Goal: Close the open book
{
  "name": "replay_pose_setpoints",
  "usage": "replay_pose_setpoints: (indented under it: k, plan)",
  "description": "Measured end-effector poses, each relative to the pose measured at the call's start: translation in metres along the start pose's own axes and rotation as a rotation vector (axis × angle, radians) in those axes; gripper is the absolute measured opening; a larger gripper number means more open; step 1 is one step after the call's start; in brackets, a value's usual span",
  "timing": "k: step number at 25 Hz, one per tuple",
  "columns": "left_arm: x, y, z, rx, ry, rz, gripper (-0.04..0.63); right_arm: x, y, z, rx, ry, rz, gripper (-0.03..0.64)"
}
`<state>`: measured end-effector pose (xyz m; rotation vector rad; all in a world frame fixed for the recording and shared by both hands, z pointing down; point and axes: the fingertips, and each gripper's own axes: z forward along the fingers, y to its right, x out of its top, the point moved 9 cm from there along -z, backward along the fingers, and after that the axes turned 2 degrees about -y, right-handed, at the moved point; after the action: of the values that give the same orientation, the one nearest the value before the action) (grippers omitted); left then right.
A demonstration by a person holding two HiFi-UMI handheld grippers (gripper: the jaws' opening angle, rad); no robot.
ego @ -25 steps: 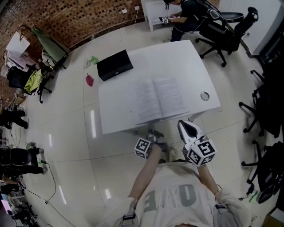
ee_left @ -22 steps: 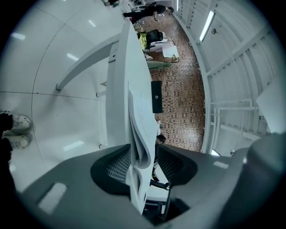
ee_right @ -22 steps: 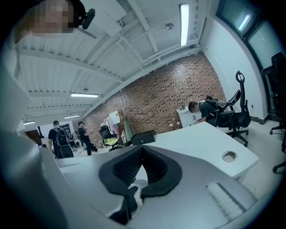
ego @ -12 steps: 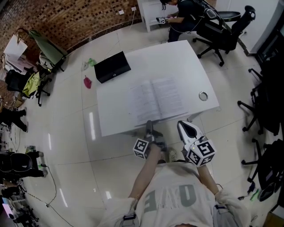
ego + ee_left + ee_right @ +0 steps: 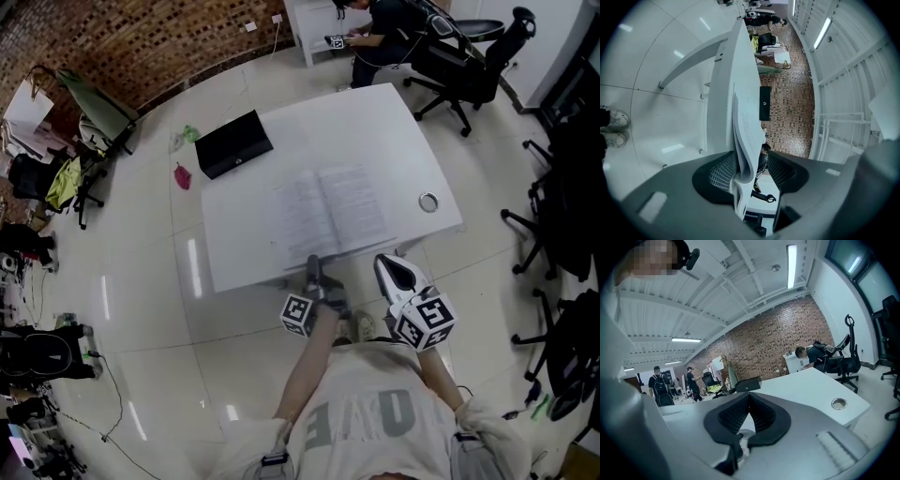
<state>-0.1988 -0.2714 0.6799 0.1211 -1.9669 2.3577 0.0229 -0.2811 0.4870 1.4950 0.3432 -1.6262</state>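
one white table (image 5: 375, 122) fills the middle of the head view, and the open book (image 5: 328, 211) lies flat on it, face up, both halves spread, its near edge close to the table's near edge. a black case (image 5: 236, 142) sits well apart at the far left corner and has no part in this. the left gripper (image 5: 312, 265) is turned on its side at the book's near edge, just left of the fold. its jaws stand apart with a bundle of pages (image 5: 743, 140) between them: the paper leans on one pad, and a clear gap is left to the other, so nothing is clamped. the right gripper (image 5: 386, 265) hovers off the table's near edge to the right of the book, jaws together and empty. this looks like taking hold of the left half so it can be swung over onto the right. to do it well, the jaws should reach far enough in to take the whole stack with its cover, not a few loose sheets, and close softly so the paper does not crease. the lift should then follow an arc about the fold, because a straight pull could drag the book off the near edge. the empty gripper could press the right half down to steady it.
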Motion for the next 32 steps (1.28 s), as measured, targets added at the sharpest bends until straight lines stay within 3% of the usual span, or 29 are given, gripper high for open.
replay_pose_setpoints:
  k: [10,15,20,24,27,28,31,32]
  plan:
    - [0.002,0.001,0.004,-0.030,0.011,-0.001,0.239,0.000,0.002,0.006,0.000,-0.003,0.001,0.005]
    - [0.002,0.002,0.002,-0.049,0.009,0.052,0.239,0.001,0.003,0.008,0.002,-0.009,0.006,0.005]
    - [0.014,-0.001,-0.004,-0.042,0.072,0.063,0.221,0.000,0.004,0.010,-0.001,-0.017,0.009,0.005]
    - [0.015,-0.002,-0.004,-0.065,0.074,0.061,0.216,-0.001,0.003,0.012,0.006,-0.022,0.013,0.005]
    - [0.015,0.000,-0.003,-0.075,0.063,0.105,0.233,-0.001,0.002,0.015,0.014,-0.029,0.008,0.005]
    - [0.015,0.000,-0.003,-0.062,0.058,0.129,0.221,-0.001,0.002,0.015,0.014,-0.032,0.006,0.005]
    - [0.015,-0.001,-0.005,0.004,0.048,0.187,0.073,-0.002,0.003,0.016,0.010,-0.040,0.006,0.005]
    - [0.014,-0.001,-0.005,0.013,0.048,0.197,0.061,-0.003,0.003,0.016,0.008,-0.042,0.008,0.005]
